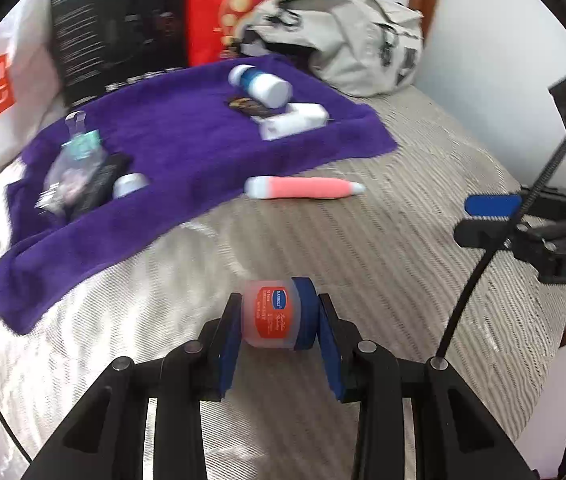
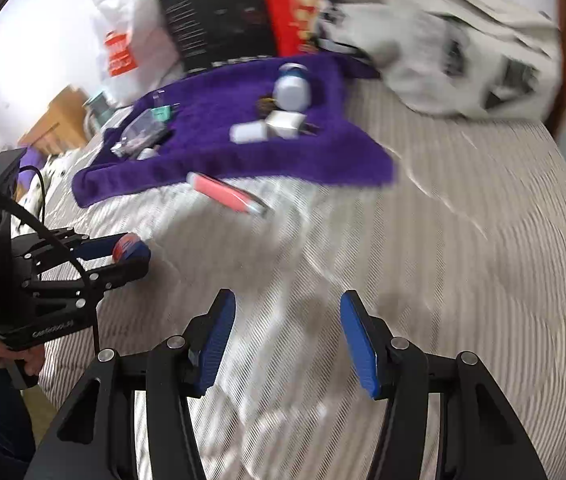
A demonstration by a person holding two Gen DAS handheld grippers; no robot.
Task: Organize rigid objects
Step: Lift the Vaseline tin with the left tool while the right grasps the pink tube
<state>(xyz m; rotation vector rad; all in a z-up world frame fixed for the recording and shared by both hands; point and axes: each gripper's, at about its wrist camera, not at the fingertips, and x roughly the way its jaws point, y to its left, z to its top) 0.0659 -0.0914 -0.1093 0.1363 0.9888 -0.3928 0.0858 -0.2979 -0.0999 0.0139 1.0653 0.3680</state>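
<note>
Small jar (image 1: 270, 314) between left tongs (image 1: 279, 318)

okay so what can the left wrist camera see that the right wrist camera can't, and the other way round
Only the left wrist view shows the printed orange label on the small jar clamped in the left tool.

Only the right wrist view shows the right tool open with nothing between its blue pads, and a wooden piece of furniture at far left.

Both show the purple towel with its items, the pink tube lying on the striped bedcover just off the towel, and the grey bag.

Bright, even daylight with soft shadows. Heavy motion blur, worst in the right wrist view. Strong fisheye bending and dark corners.
</note>
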